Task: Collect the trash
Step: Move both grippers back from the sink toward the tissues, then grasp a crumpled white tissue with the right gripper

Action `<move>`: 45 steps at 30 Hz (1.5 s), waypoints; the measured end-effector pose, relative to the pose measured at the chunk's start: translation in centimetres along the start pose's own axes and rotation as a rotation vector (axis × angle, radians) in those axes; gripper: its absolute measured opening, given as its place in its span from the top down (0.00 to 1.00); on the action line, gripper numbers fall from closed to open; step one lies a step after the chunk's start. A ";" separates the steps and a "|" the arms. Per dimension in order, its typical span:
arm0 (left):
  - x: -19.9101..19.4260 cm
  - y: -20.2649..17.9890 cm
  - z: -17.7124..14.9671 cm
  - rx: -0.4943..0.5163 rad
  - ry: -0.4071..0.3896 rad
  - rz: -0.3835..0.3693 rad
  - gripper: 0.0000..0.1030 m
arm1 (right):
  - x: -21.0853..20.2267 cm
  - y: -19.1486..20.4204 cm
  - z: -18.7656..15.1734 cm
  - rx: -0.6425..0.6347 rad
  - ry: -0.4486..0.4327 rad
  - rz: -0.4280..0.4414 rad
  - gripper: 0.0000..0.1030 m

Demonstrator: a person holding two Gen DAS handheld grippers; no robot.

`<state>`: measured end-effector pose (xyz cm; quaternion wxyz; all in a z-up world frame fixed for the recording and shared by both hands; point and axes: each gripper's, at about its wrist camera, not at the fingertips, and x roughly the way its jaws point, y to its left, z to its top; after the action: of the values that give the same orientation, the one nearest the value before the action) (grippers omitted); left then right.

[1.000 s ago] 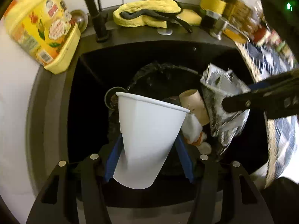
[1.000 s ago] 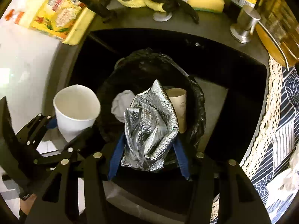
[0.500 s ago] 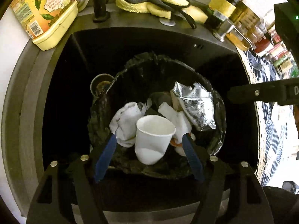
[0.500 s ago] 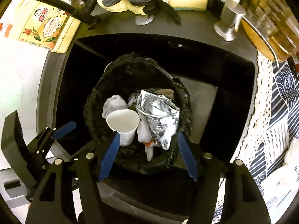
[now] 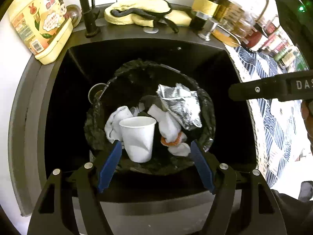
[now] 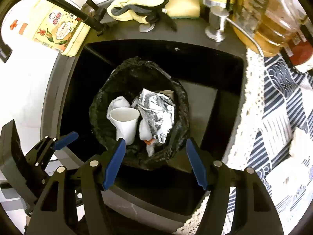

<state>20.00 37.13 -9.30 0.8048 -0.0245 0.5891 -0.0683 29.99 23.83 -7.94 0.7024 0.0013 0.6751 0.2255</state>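
A bin lined with a black bag (image 5: 207, 105) (image 6: 97, 105) stands in the black sink. In it lie a white paper cup (image 5: 139, 137) (image 6: 125, 123), a crumpled silver foil wrapper (image 5: 180, 101) (image 6: 156, 115), white tissue wads (image 5: 115, 121) and a white piece with an orange band (image 5: 172, 140). My left gripper (image 5: 156, 146) is open and empty above the bin's near rim; it also shows at the left in the right wrist view (image 6: 64, 139). My right gripper (image 6: 155, 146) is open and empty above the bin; part of it shows in the left wrist view (image 5: 270, 92).
The black sink rim (image 5: 127, 33) carries a black faucet (image 5: 86, 9), yellow cloth (image 5: 140, 9), sponge (image 6: 183, 6) and soap pump (image 6: 217, 23). A yellow detergent tub (image 5: 41, 23) stands at left. Bottles and jars (image 6: 273, 19) and a striped cloth (image 6: 277, 107) are at right.
A second ago each gripper held trash: left the cup, right the foil wrapper. Both opened and dropped them into the bin, then pulled back and up.
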 end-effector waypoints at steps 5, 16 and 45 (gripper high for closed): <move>-1.7 -1.5 -0.5 0.011 -0.020 -0.009 0.31 | -2.0 -1.4 -1.6 0.008 -0.045 -0.002 0.37; -2.3 -7.7 0.5 0.058 -0.032 -0.062 0.31 | -6.8 -9.4 -5.3 0.058 -0.137 -0.001 0.44; -1.1 -19.7 -0.8 0.042 -0.051 -0.104 0.31 | -6.6 -26.6 -10.1 0.131 -0.010 -0.087 0.36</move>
<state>17.28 17.82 -6.14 0.8152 -0.0399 0.5648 -0.1217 28.83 -5.21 -10.75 0.7132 0.0190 0.6844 0.1502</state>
